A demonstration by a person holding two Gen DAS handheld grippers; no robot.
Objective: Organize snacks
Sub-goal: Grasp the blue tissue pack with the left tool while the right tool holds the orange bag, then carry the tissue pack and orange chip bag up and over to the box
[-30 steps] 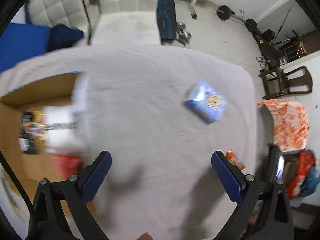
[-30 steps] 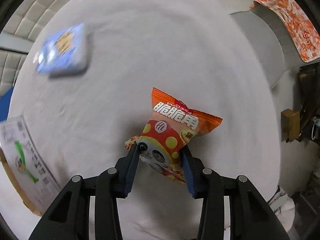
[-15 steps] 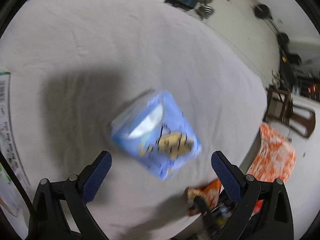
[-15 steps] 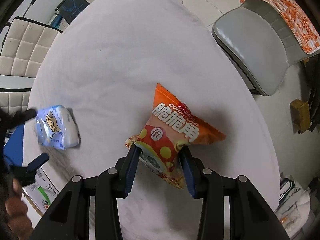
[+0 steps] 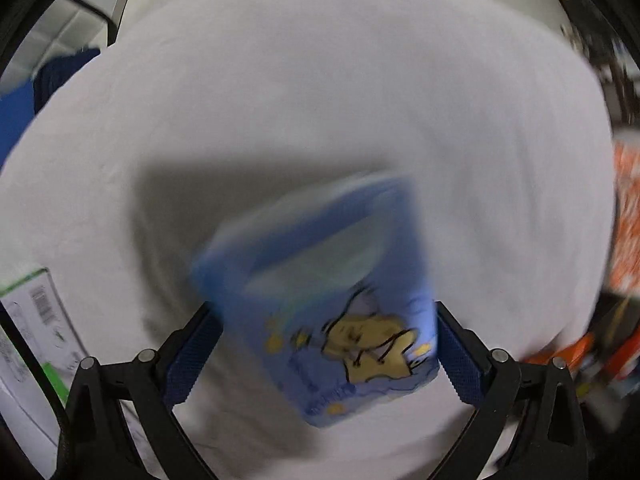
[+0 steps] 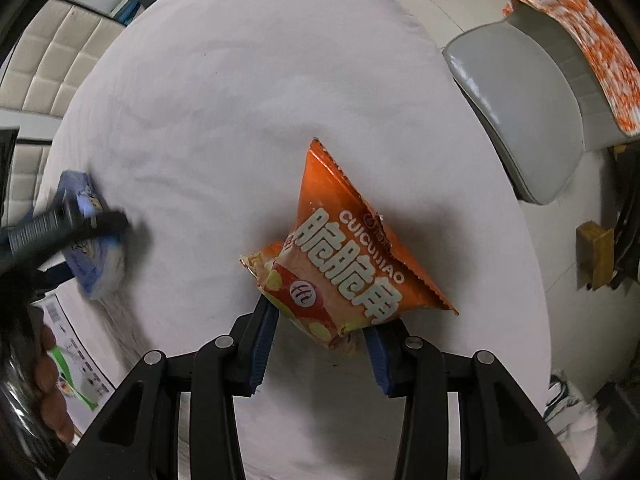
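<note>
A blue snack pack [image 5: 320, 292] with a yellow cartoon figure lies on the white tablecloth [image 5: 280, 100], blurred. My left gripper [image 5: 320, 348] straddles it, a blue pad on each side of the pack, jaws still wide. The right wrist view shows the same blue pack [image 6: 94, 256] at the far left with the left gripper's fingers [image 6: 64, 228] over it. My right gripper [image 6: 320, 344] is shut on the lower end of an orange snack bag [image 6: 340, 268] with white lettering, lifted a little above the cloth.
A cardboard box flap with white and green labels [image 5: 36, 320] sits at the left table edge. A grey chair [image 6: 528, 112] with an orange patterned cloth [image 6: 588, 40] stands beyond the right edge. A hand [image 6: 48, 392] shows at lower left.
My left gripper swung from the box to the blue pack and came down around it. My right gripper has tilted the orange bag and raised it slightly.
</note>
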